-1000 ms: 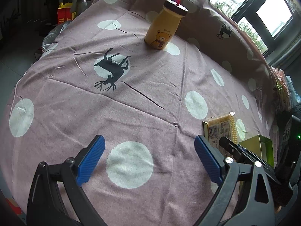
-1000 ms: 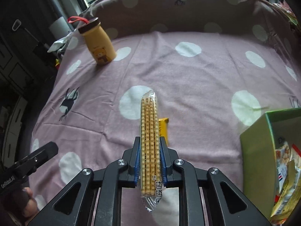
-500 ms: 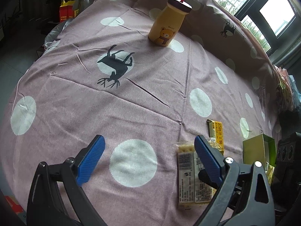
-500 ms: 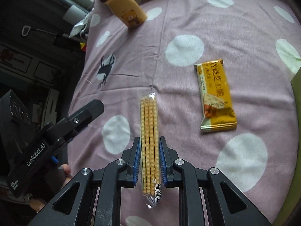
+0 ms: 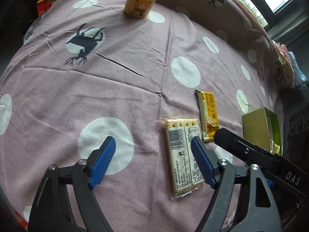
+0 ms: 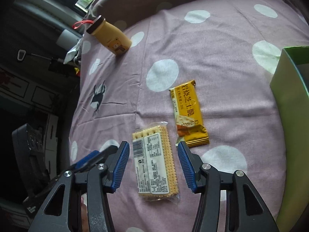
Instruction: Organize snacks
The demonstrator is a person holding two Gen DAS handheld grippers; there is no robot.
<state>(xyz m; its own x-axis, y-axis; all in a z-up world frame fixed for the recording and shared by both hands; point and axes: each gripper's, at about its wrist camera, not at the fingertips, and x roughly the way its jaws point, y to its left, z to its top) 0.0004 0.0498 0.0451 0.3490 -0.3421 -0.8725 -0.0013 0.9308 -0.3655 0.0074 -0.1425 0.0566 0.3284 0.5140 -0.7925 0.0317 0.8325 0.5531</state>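
A clear pack of pale crackers (image 6: 154,162) with a white label lies flat on the pink spotted cloth (image 6: 212,58), between the open fingers of my right gripper (image 6: 153,166). It also shows in the left wrist view (image 5: 182,154). An orange snack packet (image 6: 188,114) lies just beyond it, also seen from the left (image 5: 208,118). My left gripper (image 5: 152,158) is open and empty, to the left of the crackers. A green box (image 6: 287,89) stands at the right; it also shows in the left wrist view (image 5: 256,129).
A yellow bear-print bottle (image 5: 142,0) with a red strap stands at the far side of the cloth, also in the right wrist view (image 6: 110,36). Snack bags (image 5: 285,71) lie at the far right edge. Dark furniture (image 6: 29,77) lies beyond the left edge.
My right gripper has opened and let go of the cracker pack, which now lies flat on the cloth beside the orange packet. The left gripper has moved forward a little.
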